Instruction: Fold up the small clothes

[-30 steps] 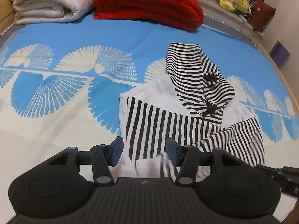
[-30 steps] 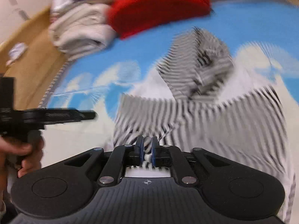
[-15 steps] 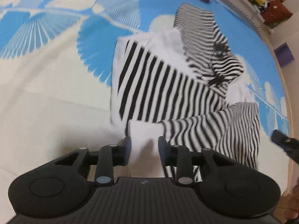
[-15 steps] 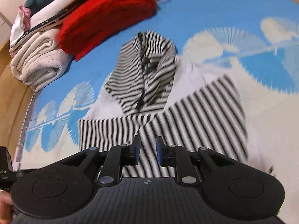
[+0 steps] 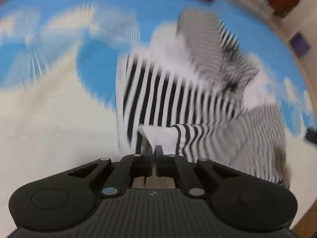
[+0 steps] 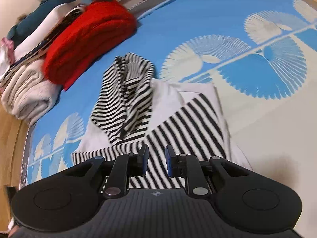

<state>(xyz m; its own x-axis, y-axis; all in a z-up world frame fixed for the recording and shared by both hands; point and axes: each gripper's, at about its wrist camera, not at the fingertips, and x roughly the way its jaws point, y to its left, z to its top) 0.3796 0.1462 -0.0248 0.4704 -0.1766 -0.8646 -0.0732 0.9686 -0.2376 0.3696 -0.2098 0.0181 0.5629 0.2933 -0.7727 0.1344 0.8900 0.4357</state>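
Note:
A small black-and-white striped hoodie (image 5: 178, 91) lies on the bed, its hood (image 6: 126, 99) up toward the pillows and both striped sleeves folded across the white body. My left gripper (image 5: 154, 150) is shut on the white bottom hem (image 5: 158, 136), which bunches up between the pads; this view is blurred by motion. My right gripper (image 6: 156, 156) hovers just above the folded striped sleeve (image 6: 178, 123). Its blue pads (image 6: 143, 158) stand a little apart, with nothing pinched between them.
The bed cover (image 6: 218, 19) is blue and cream with fan patterns. A folded red blanket (image 6: 89, 39) and a folded cream blanket (image 6: 25, 95) are stacked near the hood. A wooden bed edge (image 6: 10, 134) runs along the left.
My left gripper sank to the hoodie's hem and its jaws closed on the white cloth. My right gripper let go of the cloth, opened a little and slid sideways over the sleeve.

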